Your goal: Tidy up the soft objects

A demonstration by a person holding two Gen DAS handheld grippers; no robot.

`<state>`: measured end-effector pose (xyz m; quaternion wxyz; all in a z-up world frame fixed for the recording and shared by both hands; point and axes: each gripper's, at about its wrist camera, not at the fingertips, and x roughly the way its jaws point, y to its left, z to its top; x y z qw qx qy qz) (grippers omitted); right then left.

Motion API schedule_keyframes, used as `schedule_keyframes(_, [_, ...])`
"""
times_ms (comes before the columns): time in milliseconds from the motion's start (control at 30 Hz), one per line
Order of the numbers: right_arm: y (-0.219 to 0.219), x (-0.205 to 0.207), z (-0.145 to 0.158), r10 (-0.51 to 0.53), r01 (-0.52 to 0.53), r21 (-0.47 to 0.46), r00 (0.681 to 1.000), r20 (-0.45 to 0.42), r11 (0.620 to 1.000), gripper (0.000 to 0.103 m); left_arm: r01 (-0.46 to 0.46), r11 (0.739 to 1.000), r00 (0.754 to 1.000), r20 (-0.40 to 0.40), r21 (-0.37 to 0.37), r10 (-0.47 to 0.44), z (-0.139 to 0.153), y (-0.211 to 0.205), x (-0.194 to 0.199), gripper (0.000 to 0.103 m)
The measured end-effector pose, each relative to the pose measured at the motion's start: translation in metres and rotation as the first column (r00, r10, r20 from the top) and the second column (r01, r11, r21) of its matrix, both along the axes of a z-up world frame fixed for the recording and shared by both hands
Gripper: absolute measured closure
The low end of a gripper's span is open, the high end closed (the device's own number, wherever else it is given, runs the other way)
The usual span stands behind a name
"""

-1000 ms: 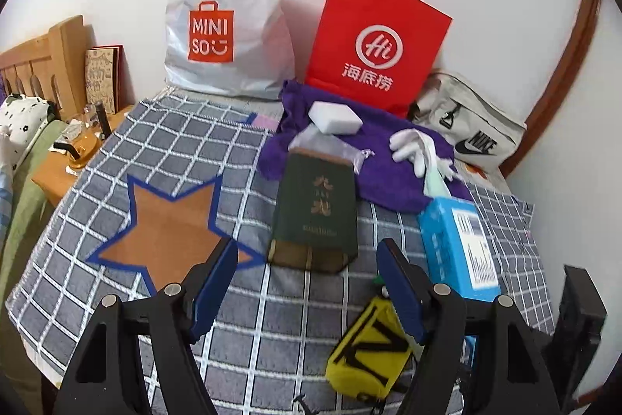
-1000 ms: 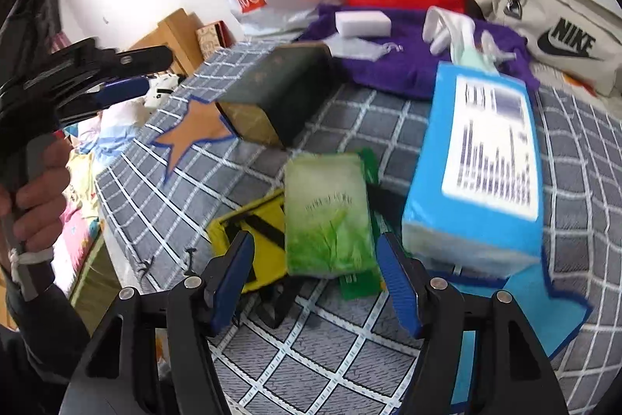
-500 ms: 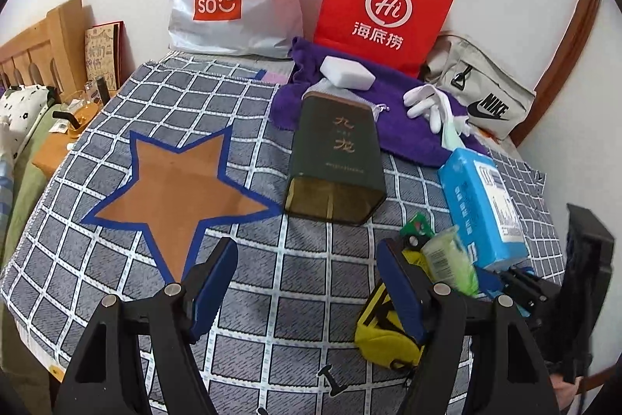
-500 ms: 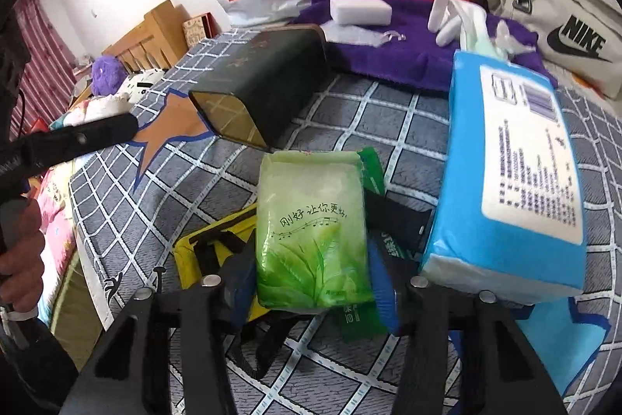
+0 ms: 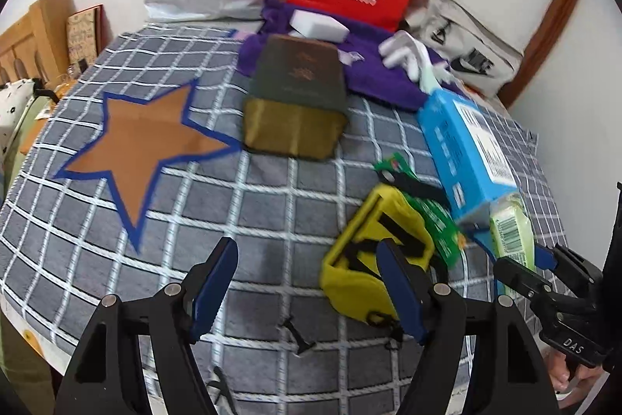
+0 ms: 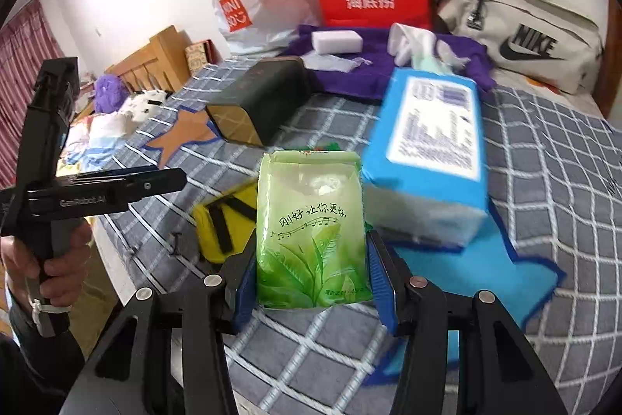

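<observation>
Right gripper is clamped on the green tissue pack; its jaws have just been closing and both blue pads now press the pack's long sides, so the soft pack stays upright and lifted off the checked blanket. The side grip looks chosen to keep the pack from folding. The blue tissue box sits at 2 o'clock from the pack, on the blue star patch, probably the spot for sorted softs. Left gripper hangs with jaws apart and nothing between them, low over the blanket. The yellow pouch is at its 1 o'clock, partly behind its right finger, likely the next pick. The orange star patch at 11 o'clock is bare. The dark green tin lies on its side at 12 o'clock.
</observation>
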<state>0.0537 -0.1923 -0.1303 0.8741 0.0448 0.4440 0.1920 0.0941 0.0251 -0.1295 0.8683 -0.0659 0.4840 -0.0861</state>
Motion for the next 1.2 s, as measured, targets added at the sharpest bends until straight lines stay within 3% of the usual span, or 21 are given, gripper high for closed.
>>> schedule_keyframes(200, [-0.023,-0.011,-0.022,-0.053,0.051,-0.048,0.997,-0.048,0.998,0.053,0.042,0.999,0.996,-0.073,-0.003,-0.042,-0.018,-0.024,-0.003,0.031])
schedule_keyframes(333, [-0.032,-0.011,-0.029,-0.082,0.079,-0.056,0.995,-0.06,0.995,0.053,0.055,0.997,0.992,-0.12,0.049,-0.048,-0.036,-0.037,-0.002,0.033])
schedule_keyframes(400, [-0.033,-0.01,-0.03,-0.084,0.081,-0.053,0.995,-0.058,0.995,0.053,0.059,0.997,0.993,-0.101,0.058,-0.053,-0.037,-0.034,-0.004,0.043])
schedule_keyframes(433, [-0.034,-0.009,-0.03,-0.084,0.082,-0.05,0.995,-0.056,0.995,0.053,0.06,0.997,0.994,-0.092,0.057,-0.055,-0.035,-0.03,-0.005,0.061])
schedule_keyframes(633, [-0.031,-0.005,-0.039,-0.078,0.074,-0.052,0.995,-0.067,0.996,0.053,0.003,0.998,0.997,-0.082,0.065,0.002,-0.031,-0.003,0.0,0.062])
schedule_keyframes(833, [-0.027,-0.002,-0.045,-0.078,0.073,-0.077,0.995,-0.058,0.994,0.052,-0.007,0.999,0.998,-0.06,0.053,0.01,-0.037,-0.005,0.008,0.061])
schedule_keyframes(967, [-0.023,-0.002,-0.045,-0.074,0.07,-0.103,0.996,-0.039,0.992,0.052,0.018,0.998,0.999,-0.031,0.06,-0.016,-0.036,-0.008,0.01,0.068])
schedule_keyframes(1200, [-0.021,0.001,-0.038,-0.071,0.066,-0.113,0.996,-0.045,0.991,0.054,0.006,1.0,1.0,0.004,0.028,-0.006,-0.019,0.003,0.008,0.069])
